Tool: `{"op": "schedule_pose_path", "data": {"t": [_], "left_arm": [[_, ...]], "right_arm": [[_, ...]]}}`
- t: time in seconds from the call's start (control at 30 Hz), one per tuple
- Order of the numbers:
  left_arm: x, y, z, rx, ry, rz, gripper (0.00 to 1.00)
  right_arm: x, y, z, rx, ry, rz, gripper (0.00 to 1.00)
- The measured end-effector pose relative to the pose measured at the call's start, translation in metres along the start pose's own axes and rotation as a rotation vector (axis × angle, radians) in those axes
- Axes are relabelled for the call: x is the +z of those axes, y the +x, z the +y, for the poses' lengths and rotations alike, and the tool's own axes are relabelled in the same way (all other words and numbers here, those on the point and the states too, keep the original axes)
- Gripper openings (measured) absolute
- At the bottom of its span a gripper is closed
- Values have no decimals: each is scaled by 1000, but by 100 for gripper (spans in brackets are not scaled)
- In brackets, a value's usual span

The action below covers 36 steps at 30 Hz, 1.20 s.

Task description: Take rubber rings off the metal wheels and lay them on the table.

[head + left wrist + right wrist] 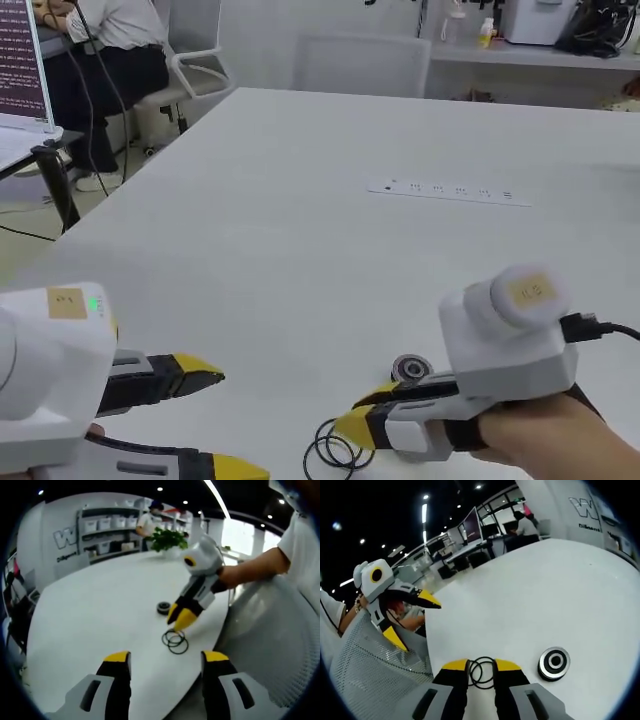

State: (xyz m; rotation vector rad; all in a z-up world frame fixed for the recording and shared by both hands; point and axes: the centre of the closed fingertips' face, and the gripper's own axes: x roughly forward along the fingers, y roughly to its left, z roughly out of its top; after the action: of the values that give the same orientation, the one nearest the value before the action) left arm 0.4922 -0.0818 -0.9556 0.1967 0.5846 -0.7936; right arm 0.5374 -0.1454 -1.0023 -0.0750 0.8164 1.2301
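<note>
Left tongs (235,422) gape wide at lower left; right tongs (356,412) sit just beside black rings (333,452) and wheel (411,368) on the bench (300,250).

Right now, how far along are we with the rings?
Done: several rubber rings lie loose on the table. In hand: right gripper at that pile, grip unclear; left gripper open, empty. Left: the wheel beside them shows a dark outer band, maybe another ring.

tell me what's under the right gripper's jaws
Black rings lie overlapping on the table. In the right gripper view the jaws cover their near edges. The wheel sits beside, not under.
</note>
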Motion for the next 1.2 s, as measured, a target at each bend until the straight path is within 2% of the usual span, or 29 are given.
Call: {"op": "schedule_pose_path", "data": {"t": [0.43,0.73,0.77,0.83,0.87,0.93,1.03,1.1,1.2], "left_arm": [[-1,0,-1,-4,2,4,58],[-1,1,-1,-7,7,9,58],[0,0,-2,-10,6,4,58],[9,-1,-3,-19,-9,-40,59],[11,-1,-3,-20,-17,-47,59],[11,-1,-2,-17,-11,-42,60],[12,-2,-2,-17,35,-13,61],[18,-3,-2,-24,50,-17,62],[34,-3,-1,-29,77,-35,62]], "right_arm": [[22,-18,-11,-13,33,-83,20],[35,-33,-25,-59,32,-136,21],[37,-35,-28,-68,36,-148,21],[40,-41,-33,-81,47,-164,21],[41,-43,-35,-86,51,-170,21],[43,-48,-40,-101,60,-184,21],[44,-56,-48,-123,76,-203,21],[44,-60,-52,-134,85,-212,21],[46,-65,-59,-150,101,-227,20]]}}
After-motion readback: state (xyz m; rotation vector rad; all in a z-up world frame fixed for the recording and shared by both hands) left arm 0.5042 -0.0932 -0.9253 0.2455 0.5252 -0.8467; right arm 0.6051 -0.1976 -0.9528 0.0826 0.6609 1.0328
